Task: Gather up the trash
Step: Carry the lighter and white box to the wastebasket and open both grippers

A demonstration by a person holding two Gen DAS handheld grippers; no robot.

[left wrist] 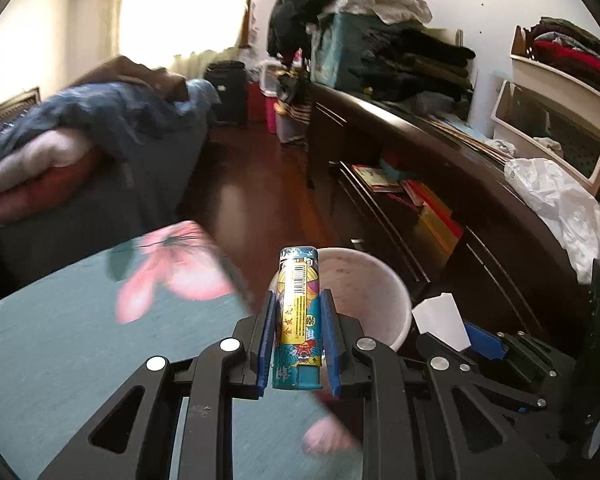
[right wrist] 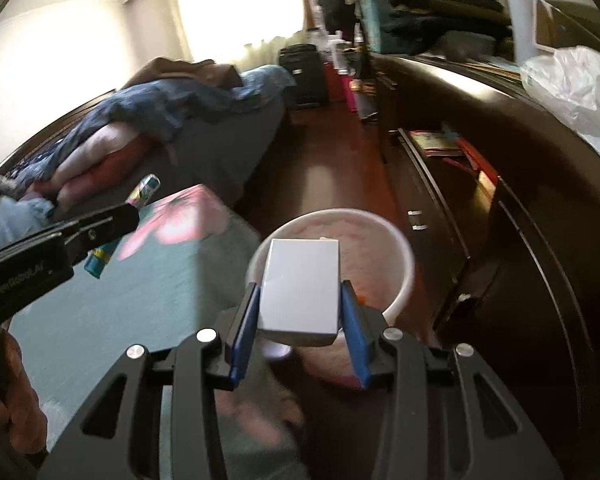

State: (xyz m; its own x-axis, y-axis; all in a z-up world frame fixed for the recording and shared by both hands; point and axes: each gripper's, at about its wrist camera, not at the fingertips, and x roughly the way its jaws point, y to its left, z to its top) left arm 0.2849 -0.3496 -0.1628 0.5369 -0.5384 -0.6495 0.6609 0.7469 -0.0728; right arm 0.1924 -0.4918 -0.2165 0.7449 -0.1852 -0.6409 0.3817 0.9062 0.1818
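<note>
Blue pads of the left gripper [left wrist: 298, 316] pinch a colourful tube [left wrist: 299, 312]; the right gripper [right wrist: 300, 304] clamps a white box [right wrist: 302, 286]. Both hang at the pink bin [right wrist: 396, 300] beside the bed [left wrist: 80, 320], apparently ready for dropping.

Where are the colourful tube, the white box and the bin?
Colourful tube [left wrist: 298, 316], left wrist view, its label.
White box [right wrist: 300, 284], right wrist view, its top face.
Bin [right wrist: 404, 280], right wrist view, its rim.

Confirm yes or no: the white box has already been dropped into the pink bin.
No, the white box sits clamped in the right gripper, above the pink bin.
</note>
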